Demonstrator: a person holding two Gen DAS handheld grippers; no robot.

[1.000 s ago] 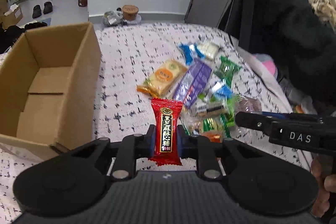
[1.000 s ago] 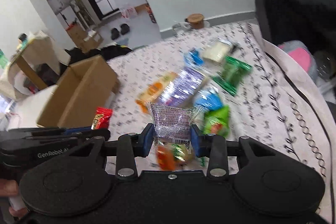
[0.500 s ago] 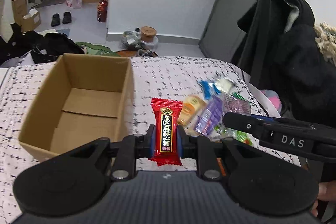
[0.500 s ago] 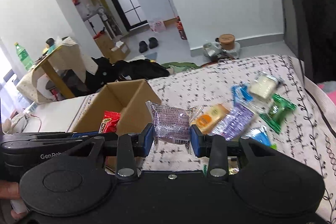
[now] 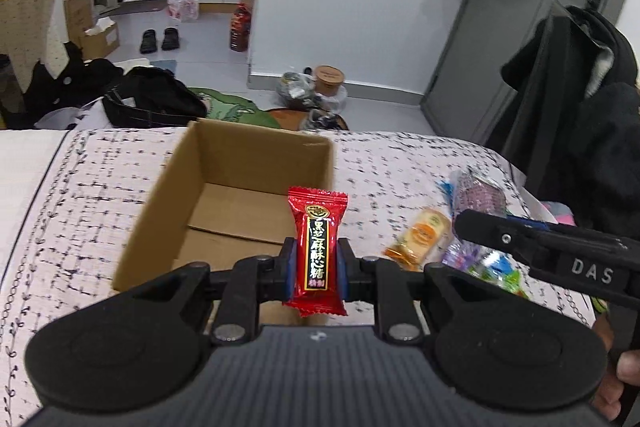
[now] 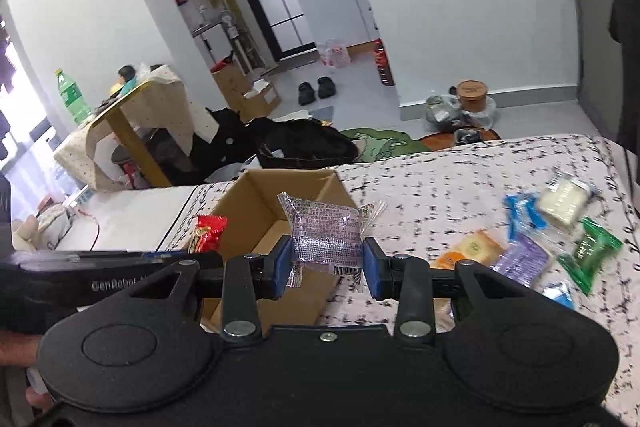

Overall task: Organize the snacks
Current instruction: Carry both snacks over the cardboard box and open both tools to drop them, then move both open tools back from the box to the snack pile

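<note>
Left claw: the left claw (image 5: 314, 263) was clamped tight on a red candy wrapper (image 5: 317, 249), its blue pads pressing the wrapper's sides; in the right wrist view the same claw showed at 9 o'clock (image 6: 202, 247).
Red candy wrapper: glossy foil, oblong with crimped, saw-toothed ends, a black strip with gold characters down its middle; held upright, in front of the box's near right corner.
Right claw: the right claw (image 6: 327, 263) was closed partway on a purple snack packet (image 6: 327, 239), pads against its two short edges; from the left wrist view its black finger came in at 3 o'clock (image 5: 472, 223).
Purple snack packet: squarish, crinkled clear film with fine print, flared seams at both ends; held up in front of the box's near right wall.
Cardboard box: the cardboard box (image 5: 168, 187) was plain brown corrugated board, rectangular, open on top, inner flaps lying flat on its floor; it sat on the bed at 12 o'clock of the left claw.
Bed cover: the bed cover (image 5: 80, 195) was pale woven cloth with black broken-check marks.
Loose snacks: a heap lay on the cover at 3 o'clock, among them an orange cracker pack (image 5: 420, 235), a green packet (image 6: 590, 251) and a white square packet (image 6: 564, 201).
</note>
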